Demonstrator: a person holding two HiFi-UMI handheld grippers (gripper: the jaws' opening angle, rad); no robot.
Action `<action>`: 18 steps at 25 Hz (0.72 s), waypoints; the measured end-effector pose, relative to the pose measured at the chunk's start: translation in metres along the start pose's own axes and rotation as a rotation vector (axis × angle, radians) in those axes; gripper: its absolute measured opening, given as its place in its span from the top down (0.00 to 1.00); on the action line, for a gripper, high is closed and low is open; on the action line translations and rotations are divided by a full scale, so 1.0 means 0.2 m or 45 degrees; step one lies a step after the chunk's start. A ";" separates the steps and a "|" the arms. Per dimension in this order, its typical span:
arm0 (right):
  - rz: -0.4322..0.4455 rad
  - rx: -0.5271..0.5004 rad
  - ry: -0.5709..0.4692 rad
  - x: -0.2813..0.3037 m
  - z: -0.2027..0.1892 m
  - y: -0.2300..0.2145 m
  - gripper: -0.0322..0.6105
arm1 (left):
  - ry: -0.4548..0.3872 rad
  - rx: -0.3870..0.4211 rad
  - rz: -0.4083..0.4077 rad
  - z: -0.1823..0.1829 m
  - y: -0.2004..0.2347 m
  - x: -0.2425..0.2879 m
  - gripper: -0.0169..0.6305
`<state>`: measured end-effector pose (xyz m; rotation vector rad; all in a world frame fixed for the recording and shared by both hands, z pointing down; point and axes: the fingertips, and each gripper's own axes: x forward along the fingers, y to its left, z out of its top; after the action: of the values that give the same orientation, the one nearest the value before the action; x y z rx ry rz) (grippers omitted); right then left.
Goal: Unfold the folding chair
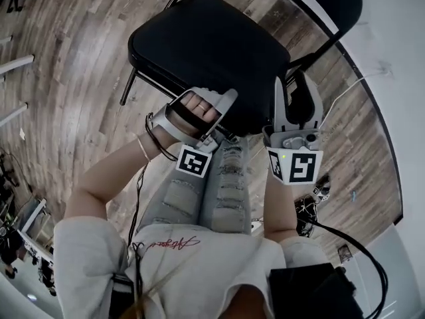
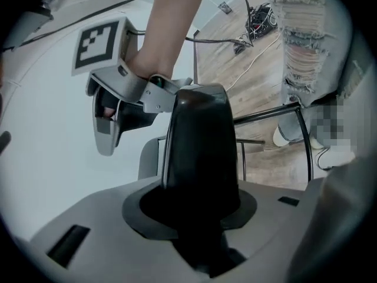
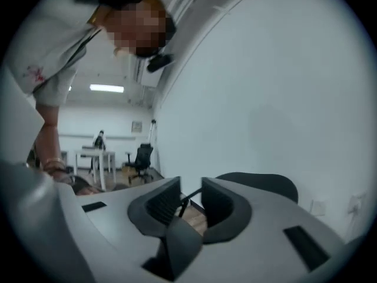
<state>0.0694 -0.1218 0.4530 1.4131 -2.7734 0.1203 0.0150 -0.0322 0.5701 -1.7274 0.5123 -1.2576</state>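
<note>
The folding chair stands with its black padded seat (image 1: 206, 45) lying flat just ahead of my knees. My left gripper (image 1: 222, 121) sits at the seat's near edge. In the left gripper view the black seat edge (image 2: 200, 134) fills the gap between the jaws and hides the pads, so the left gripper (image 2: 200, 184) is shut on it. My right gripper (image 1: 297, 88) hovers at the seat's right corner by the black frame tube (image 1: 319, 52). Its jaws (image 3: 191, 196) stand open with nothing between them, and the chair's black backrest (image 3: 259, 184) lies beyond them.
A white wall (image 1: 392, 58) runs close along the chair's right side. Cables (image 1: 309, 211) lie on the wood floor (image 1: 73, 65) near my feet. My legs in ripped jeans (image 1: 206, 191) stand right behind the seat. A desk and an office chair (image 3: 140, 158) stand far off.
</note>
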 end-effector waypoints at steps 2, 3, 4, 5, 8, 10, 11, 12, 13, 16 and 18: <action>0.053 -0.107 0.121 0.00 -0.05 0.15 0.90 | -0.006 0.000 0.012 0.01 -0.04 -0.04 0.72; 0.102 -0.130 0.160 0.01 -0.07 0.22 0.90 | -0.007 0.003 0.023 0.02 -0.06 -0.07 0.72; 0.138 -0.147 0.178 0.01 -0.08 0.28 0.91 | -0.006 0.006 0.039 0.02 -0.07 -0.10 0.72; 0.146 -0.165 0.192 0.01 -0.09 0.32 0.91 | -0.003 0.009 0.058 0.02 -0.09 -0.13 0.72; 0.094 -0.213 0.239 -0.03 -0.14 0.38 0.91 | -0.003 0.009 0.130 0.03 -0.15 -0.19 0.72; 0.126 -0.285 0.267 -0.05 -0.16 0.46 0.91 | -0.003 -0.001 0.180 0.03 -0.17 -0.23 0.72; 0.160 -0.337 0.293 -0.06 -0.17 0.52 0.91 | 0.001 -0.004 0.200 0.03 -0.18 -0.24 0.72; 0.193 -0.377 0.324 -0.08 -0.19 0.57 0.91 | 0.007 -0.004 0.214 0.03 -0.20 -0.27 0.72; 0.219 -0.390 0.350 -0.10 -0.21 0.63 0.91 | 0.010 0.000 0.228 0.03 -0.22 -0.29 0.72; 0.233 -0.319 0.373 -0.15 -0.26 0.76 0.92 | 0.005 0.017 0.300 0.02 -0.29 -0.39 0.72; 0.193 -0.250 0.322 -0.19 -0.27 0.82 0.92 | -0.004 0.018 0.328 0.02 -0.38 -0.46 0.72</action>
<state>-0.0416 0.0097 0.4958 1.0628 -2.5979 0.0254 -0.0312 0.0767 0.5858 -1.5940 0.6985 -1.0717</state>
